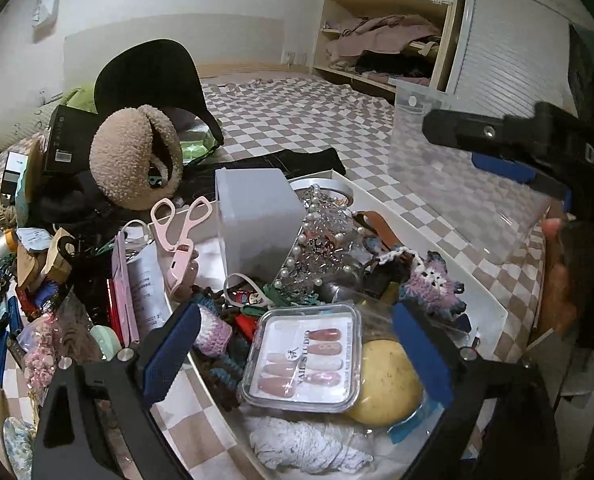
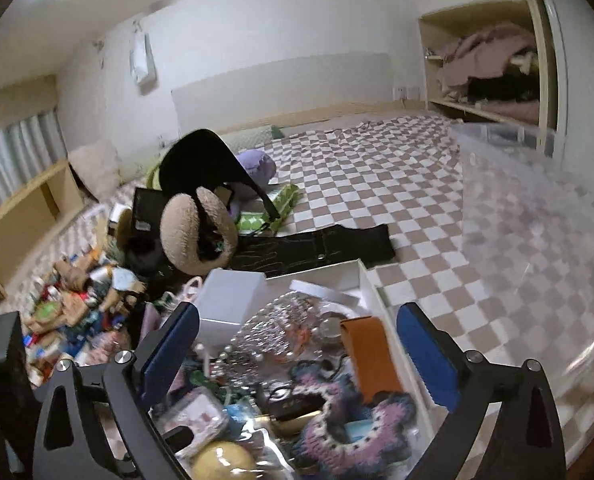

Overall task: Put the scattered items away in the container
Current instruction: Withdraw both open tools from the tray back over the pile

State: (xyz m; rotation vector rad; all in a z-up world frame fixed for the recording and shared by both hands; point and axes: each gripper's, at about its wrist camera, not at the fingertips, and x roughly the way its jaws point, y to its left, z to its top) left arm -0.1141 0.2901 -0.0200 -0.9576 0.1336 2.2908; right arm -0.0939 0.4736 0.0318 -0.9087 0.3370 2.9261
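Off the white tray's [image 1: 493, 300] left edge, on the checkered bedspread [image 1: 337, 120], lies the loose heap still to be tidied: tags, thread spools and a pink beaded piece [image 1: 43, 354], all light, small and apt to slip, so best pinched one at a time. The pink scissors [image 1: 179, 236] straddle that edge; stiff, they want taking by the shank. The left gripper [image 1: 297, 356] hangs spread wide and empty over the nail-tip box [image 1: 303, 364], a hard, slick case beside a yellow round thing. The right gripper [image 2: 297, 356], likewise wide and holding nothing, hovers over the crochet piece [image 2: 353, 420], soft and forgiving. Beyond the tray's right edge stands a clear plastic bin [image 2: 537, 240], with open bedspread behind.
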